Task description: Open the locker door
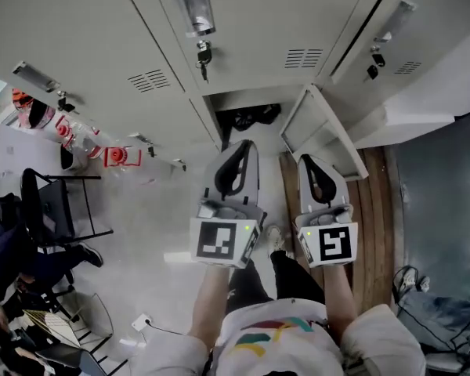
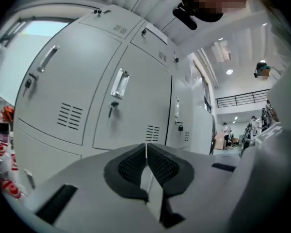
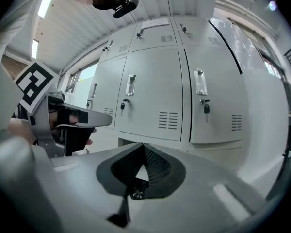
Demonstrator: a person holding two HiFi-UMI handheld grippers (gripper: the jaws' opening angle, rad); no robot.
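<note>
Both claws were shut and empty. On my left claw (image 2: pixel 146 147) the ribbed pads met along one seam with nothing between them. The right claw (image 3: pixel 142 150) was pressed together the same way.

In the head view the closed locker door (image 1: pixel 243 30) lay at 12 o'clock from the left claw, well apart from it. Its handle (image 1: pixel 194 5) sat toward 11 o'clock, with a key (image 1: pixel 204 56) hanging in the lock just under it. The handle's long axis ran 12 to 6 along the door face, so I judged a claw would have to open and come at it across that line.

The left claw was the nearer one to that handle. The right claw pointed at a lower door (image 1: pixel 319 131) that stood swung open, near its tip at 12 o'clock, and beside that door was a dark compartment (image 1: pixel 247 116). If the upper door was the one meant, nothing had touched it yet.
</note>
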